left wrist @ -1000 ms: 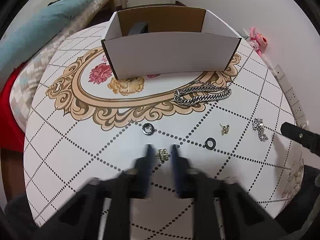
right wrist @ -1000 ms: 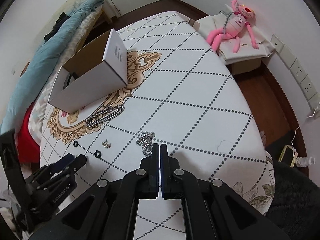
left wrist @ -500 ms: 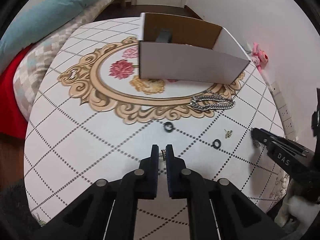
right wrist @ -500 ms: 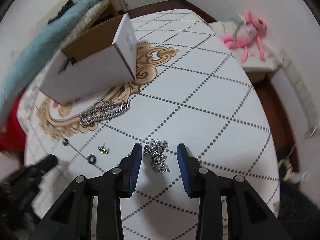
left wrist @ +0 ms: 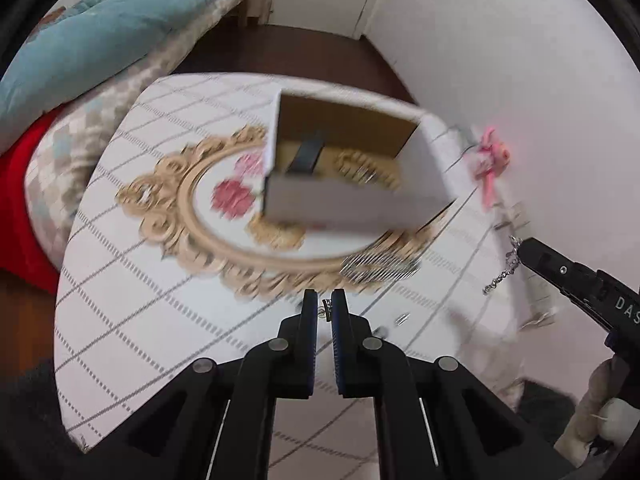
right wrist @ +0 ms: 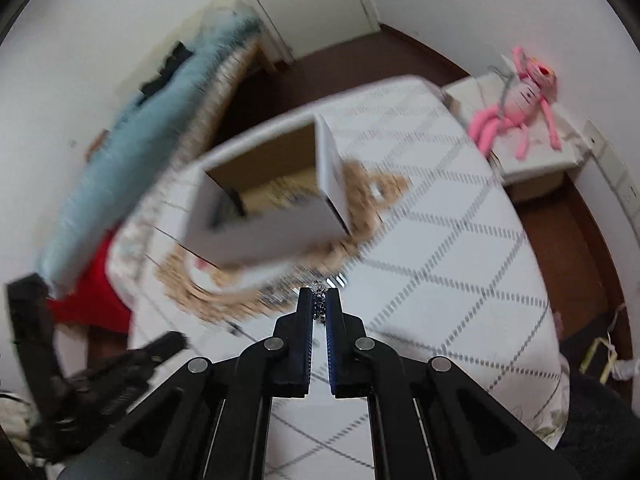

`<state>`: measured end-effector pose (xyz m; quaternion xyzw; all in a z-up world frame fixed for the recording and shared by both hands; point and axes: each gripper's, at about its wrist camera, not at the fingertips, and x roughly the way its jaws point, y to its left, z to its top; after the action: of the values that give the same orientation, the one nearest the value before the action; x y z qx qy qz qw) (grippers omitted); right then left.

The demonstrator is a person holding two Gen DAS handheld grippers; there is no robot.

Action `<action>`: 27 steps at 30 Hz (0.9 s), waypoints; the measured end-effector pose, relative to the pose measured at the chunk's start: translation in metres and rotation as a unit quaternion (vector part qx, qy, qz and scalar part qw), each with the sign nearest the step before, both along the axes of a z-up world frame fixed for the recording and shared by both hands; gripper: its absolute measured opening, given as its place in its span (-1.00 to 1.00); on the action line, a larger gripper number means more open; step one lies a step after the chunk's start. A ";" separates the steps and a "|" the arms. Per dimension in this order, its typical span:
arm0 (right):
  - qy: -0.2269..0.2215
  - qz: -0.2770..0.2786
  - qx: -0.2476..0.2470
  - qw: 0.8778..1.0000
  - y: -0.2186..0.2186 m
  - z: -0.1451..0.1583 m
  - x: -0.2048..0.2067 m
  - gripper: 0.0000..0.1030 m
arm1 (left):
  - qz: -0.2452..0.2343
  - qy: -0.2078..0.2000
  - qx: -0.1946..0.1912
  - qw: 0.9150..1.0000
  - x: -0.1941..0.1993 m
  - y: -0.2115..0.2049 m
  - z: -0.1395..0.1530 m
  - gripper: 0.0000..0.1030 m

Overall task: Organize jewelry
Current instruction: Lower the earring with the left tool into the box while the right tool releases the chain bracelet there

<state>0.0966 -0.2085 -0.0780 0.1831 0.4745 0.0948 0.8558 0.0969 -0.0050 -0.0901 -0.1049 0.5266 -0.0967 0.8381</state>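
The left gripper (left wrist: 325, 307) has its jaws clenched on a small gold earring (left wrist: 326, 309), pinched right at the tips and lifted off the bench (left wrist: 132, 300). The right gripper (right wrist: 319, 305) likewise grips a silver rhinestone piece (right wrist: 319, 307), whose loose end dangles below the tips in the left wrist view (left wrist: 505, 269). Both jaws point at about 12 o'clock toward the open white cardboard box (left wrist: 352, 204), which already holds a dark item (left wrist: 306, 155) and what looks like a gold chain (left wrist: 362, 168), though blur makes that uncertain.

The step in hand seems to be carrying both pieces to the box. To do it well, each pair of jaws should clear the near wall and reach over the open interior before releasing, since tiny pieces could bounce off the rim; the dangling silver end could also snag on the edge, so it should go in from above, one gripper at a time.

Still on the bench, a heavy silver chain (left wrist: 380, 270) lies just in front of the box, and a small piece (left wrist: 402, 319) lies at about 2 o'clock from the left jaws. The bench wears a white cloth with dotted diamonds and a gold-framed floral medallion. A bed with a blue quilt (left wrist: 92, 36) sits at 10 o'clock, a pink plush toy (right wrist: 516, 100) at 2 o'clock in the right view, and dark wood floor runs to a white door beyond.
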 end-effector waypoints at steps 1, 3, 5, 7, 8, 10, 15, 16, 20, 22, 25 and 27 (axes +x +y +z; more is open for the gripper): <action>-0.006 0.004 0.002 1.000 -0.001 0.008 0.005 -0.88 | -0.001 -0.006 -0.004 1.000 0.005 -0.001 0.007 -0.92; -0.022 0.018 0.012 1.000 0.001 0.030 0.019 -0.88 | -0.005 -0.017 -0.010 1.000 0.020 -0.004 0.021 -0.92; -0.034 0.032 0.010 0.999 0.007 0.047 0.034 -0.88 | -0.008 -0.024 -0.014 1.000 0.035 -0.005 0.030 -0.92; -0.038 0.039 0.006 0.998 0.012 0.054 0.050 -0.88 | -0.014 -0.026 -0.010 1.000 0.054 -0.007 0.035 -0.92; -0.035 0.045 0.003 0.998 0.016 0.055 0.063 -0.88 | -0.016 -0.026 -0.009 0.999 0.067 -0.008 0.037 -0.92; -0.028 0.051 -0.002 0.998 0.021 0.054 0.083 -0.88 | -0.020 -0.023 0.000 1.000 0.086 -0.008 0.036 -0.92; 0.009 0.060 -0.024 0.998 0.028 0.029 0.136 -0.88 | -0.024 -0.008 0.031 0.999 0.135 -0.003 0.023 -0.92; 0.015 0.061 -0.028 0.998 0.029 0.024 0.144 -0.88 | -0.027 -0.001 0.036 0.999 0.144 -0.003 0.019 -0.91; 0.045 0.077 -0.060 0.994 0.039 0.002 0.176 -0.87 | -0.022 0.021 0.058 0.998 0.171 -0.001 0.005 -0.88; 0.060 0.073 -0.065 0.993 0.040 -0.006 0.188 -0.87 | -0.020 0.036 0.073 0.997 0.183 -0.001 -0.003 -0.85; 0.079 0.074 -0.088 0.990 0.041 -0.017 0.202 -0.81 | -0.015 0.048 0.087 0.995 0.194 0.001 -0.009 -0.80; 0.079 0.070 -0.095 0.990 0.039 -0.019 0.205 -0.39 | -0.006 0.050 0.101 0.994 0.197 0.004 -0.009 -0.57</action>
<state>0.3016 -0.1690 -0.0966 0.0737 0.5592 0.0941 0.8204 0.2940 -0.0009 -0.0994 -0.0218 0.5752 -0.0425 0.8166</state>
